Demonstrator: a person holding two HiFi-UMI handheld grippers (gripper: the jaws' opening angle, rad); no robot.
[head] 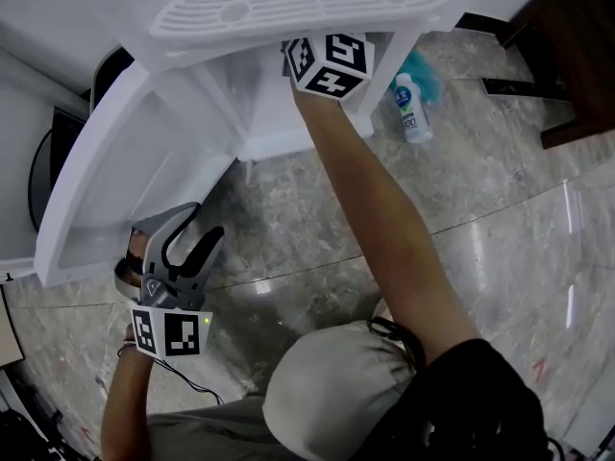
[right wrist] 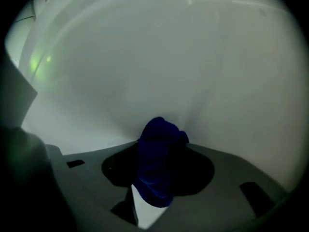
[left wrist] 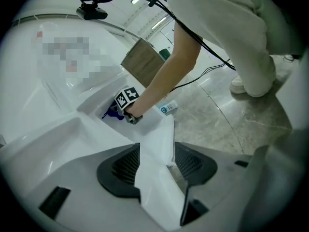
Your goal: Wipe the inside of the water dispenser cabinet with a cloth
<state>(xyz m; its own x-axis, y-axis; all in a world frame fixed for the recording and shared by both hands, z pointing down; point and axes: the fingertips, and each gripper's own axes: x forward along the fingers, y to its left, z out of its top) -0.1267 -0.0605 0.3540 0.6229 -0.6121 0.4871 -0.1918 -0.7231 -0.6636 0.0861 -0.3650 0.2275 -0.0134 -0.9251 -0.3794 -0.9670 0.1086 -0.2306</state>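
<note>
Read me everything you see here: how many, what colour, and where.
water dispenser: one, white, top of head view
cabinet door: one, white, swung open at left
cloth: one, dark blue, inside cabinet, near its wall
bottle: one, white with blue label, on floor right of dispenser
floor: grey marble, underneath
furniture: one, dark brown, top right
left gripper: one, grey, clamped on cabinet door's edge
right gripper: one, grey, inside cabinet, clamped on cloth
arms: two, bare, one behind each gripper

Blocked close ahead of right gripper (right wrist: 157,170) by cabinet wall (right wrist: 159,66). Hemmed left by open door (head: 96,190), right by side panel (head: 402,51). Clear behind over floor (head: 480,219); 1 bottle (head: 411,109) off right.
</note>
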